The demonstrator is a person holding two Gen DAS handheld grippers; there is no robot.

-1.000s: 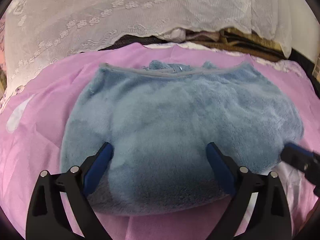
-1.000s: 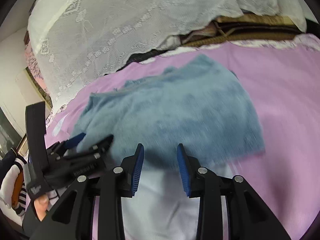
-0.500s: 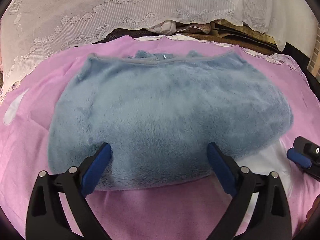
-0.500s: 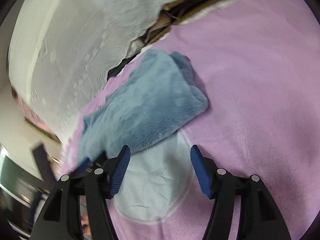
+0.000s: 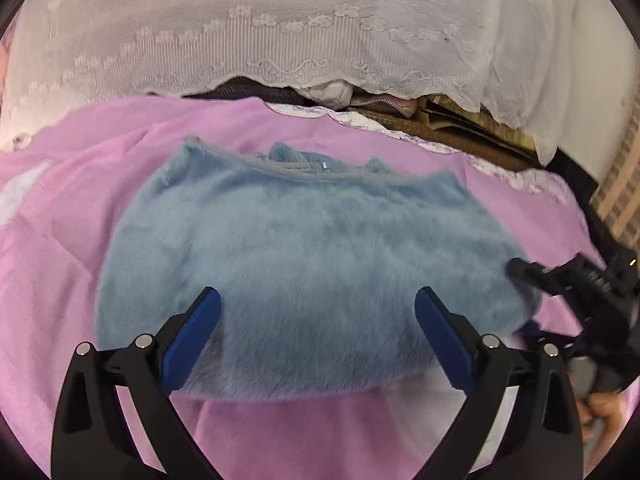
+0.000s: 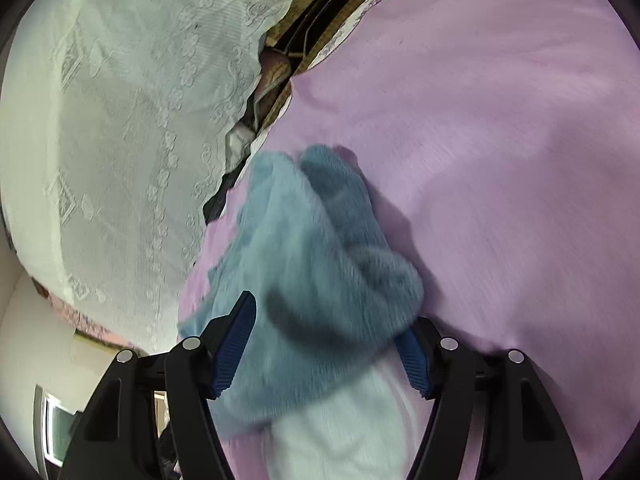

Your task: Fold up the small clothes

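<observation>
Across the back of both views hangs a big white lace cloth with a scalloped flower border (image 5: 304, 36), and below it spreads the pink-purple bedsheet (image 5: 60, 248), wrinkled at the left and carrying a pale white printed patch at its near edge (image 6: 340, 432). On that sheet lies the fluffy blue-grey fleece garment (image 5: 304, 264), folded into a broad rounded shape, its grey trimmed hem along the far side with a small zip pull poking up in the middle. Now the left gripper (image 5: 316, 332) sits at the garment's near edge, blue-padded fingers (image 5: 192, 340) spread wide apart, the fleece filling the gap between them and nothing pinched; whether the pads actually touch the pile is hard to say. Over on the garment's right-hand end is the right gripper (image 6: 332, 344), black with blue ribbed pads, jaws also standing wide, and here a thick bunched fold of fleece lies right between them, draping over the right pad (image 6: 412, 356) so that it is half hidden. From the left wrist view that same gripper (image 5: 532, 304) shows at the frame's right side, one black finger lying on top of the fleece corner and a blue pad peeking out beneath it. Motion blur softens the fleece in the right wrist view.
</observation>
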